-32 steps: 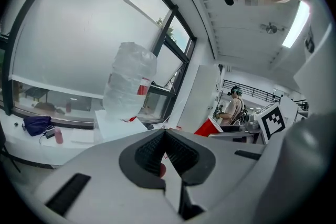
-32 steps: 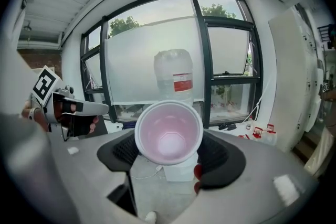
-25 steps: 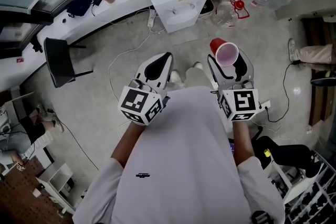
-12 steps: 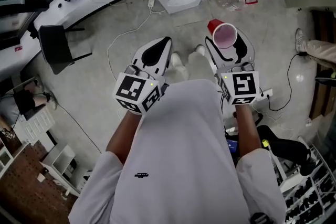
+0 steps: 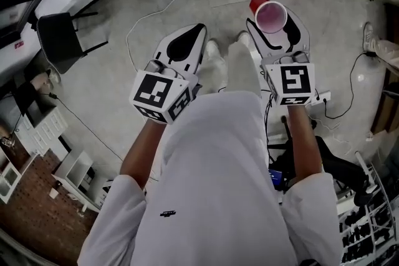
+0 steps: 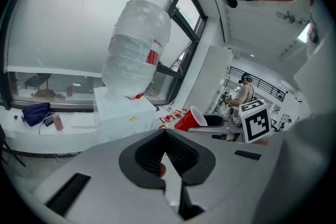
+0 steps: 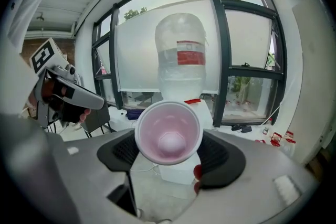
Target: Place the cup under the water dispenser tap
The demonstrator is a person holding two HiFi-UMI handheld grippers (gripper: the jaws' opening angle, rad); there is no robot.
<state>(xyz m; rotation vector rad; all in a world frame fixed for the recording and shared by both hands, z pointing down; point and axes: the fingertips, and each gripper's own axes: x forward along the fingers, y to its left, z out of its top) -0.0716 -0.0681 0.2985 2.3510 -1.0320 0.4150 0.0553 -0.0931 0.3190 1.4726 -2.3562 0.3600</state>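
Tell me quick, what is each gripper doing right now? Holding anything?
Left gripper: jaws closed together, holding nothing.
Right gripper: closed on the red cup, gripping its sides.

Held forward side by side — left hand-held gripper (image 5: 197,30) closed, right hand-held gripper (image 5: 274,27) clamped round the cup (image 5: 270,15).

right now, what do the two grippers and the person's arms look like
The left gripper and right gripper have white shells with black ribbed pads, each carrying a white cube of black square markers. The person wears a white short-sleeved shirt.
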